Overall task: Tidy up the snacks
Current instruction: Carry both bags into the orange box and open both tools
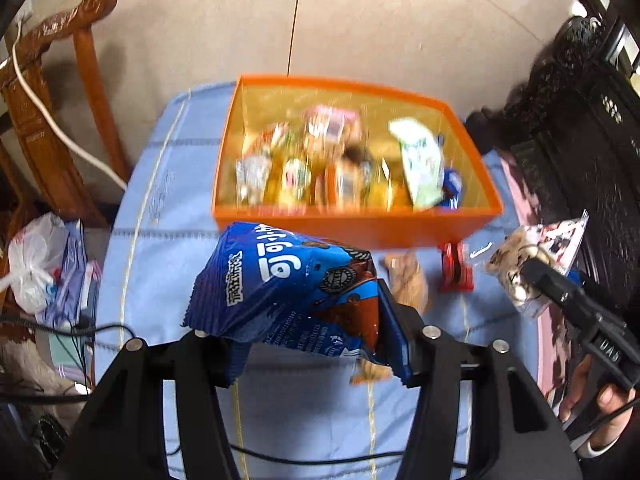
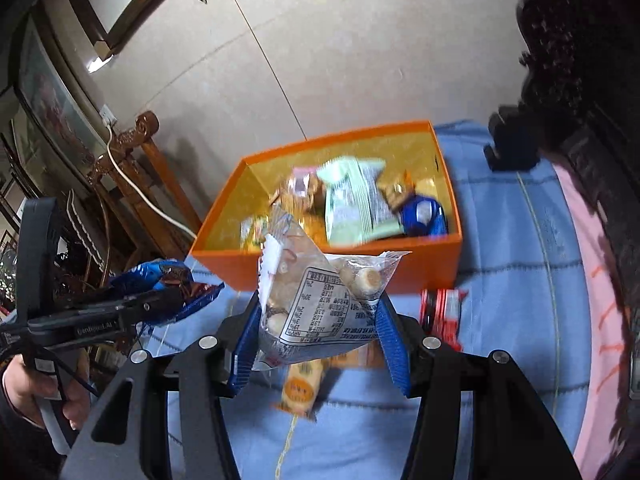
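Note:
My left gripper [image 1: 308,336] is shut on a blue crinkle-edged snack bag [image 1: 296,288] and holds it above the blue tablecloth, just short of the orange box [image 1: 360,226]. The box holds several mixed snack packets. My right gripper [image 2: 318,320] is shut on a clear bag of round biscuits [image 2: 316,300] in front of the same orange box [image 2: 320,270]. Each view shows the other gripper: the right gripper [image 1: 536,276] with its clear bag [image 1: 516,268], and the left gripper [image 2: 160,300] with the blue bag [image 2: 168,276].
On the cloth by the box's near wall lie a red packet [image 2: 440,312], a yellow packet [image 2: 304,384] and a tan snack [image 1: 408,280]. A wooden chair [image 1: 52,92] with a white cable stands to the left. Dark carved furniture [image 1: 580,128] stands to the right.

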